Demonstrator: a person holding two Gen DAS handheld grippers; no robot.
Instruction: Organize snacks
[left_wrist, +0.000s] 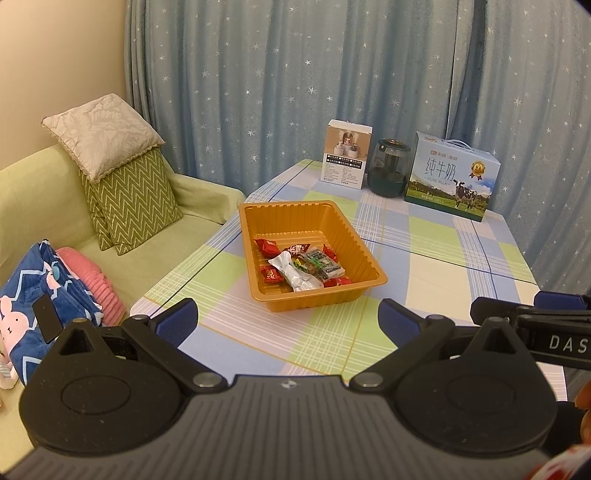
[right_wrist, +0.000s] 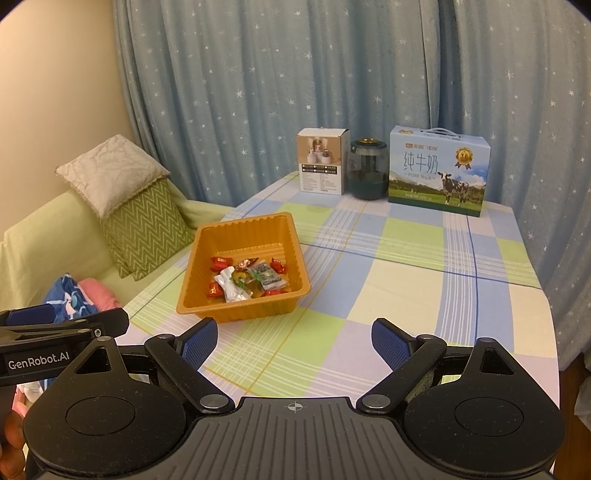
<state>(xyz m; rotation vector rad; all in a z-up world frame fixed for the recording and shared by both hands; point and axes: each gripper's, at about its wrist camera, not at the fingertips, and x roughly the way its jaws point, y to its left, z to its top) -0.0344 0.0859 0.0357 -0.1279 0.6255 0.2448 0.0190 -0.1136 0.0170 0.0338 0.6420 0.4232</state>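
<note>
A small heap of wrapped snacks (left_wrist: 301, 266) — red foil candies, a white crinkled packet and a green-and-grey sachet — lies in the near end of an orange ribbed plastic tray (left_wrist: 295, 218); the far end of the tray is bare. The tray stands on the table (left_wrist: 424, 258), which wears a blue, green and white checked cloth, near its left edge. At the far edge, well apart from the tray, stand a white carton (left_wrist: 346, 154), a dark, perhaps glass, jar (left_wrist: 388, 168) and a blue milk box with a cow printed on it (left_wrist: 451, 176). The left tool (left_wrist: 288, 319) and the right tool (right_wrist: 294, 341) hover over the near cloth, each with its blue pads spread wide and nothing between them.
</note>
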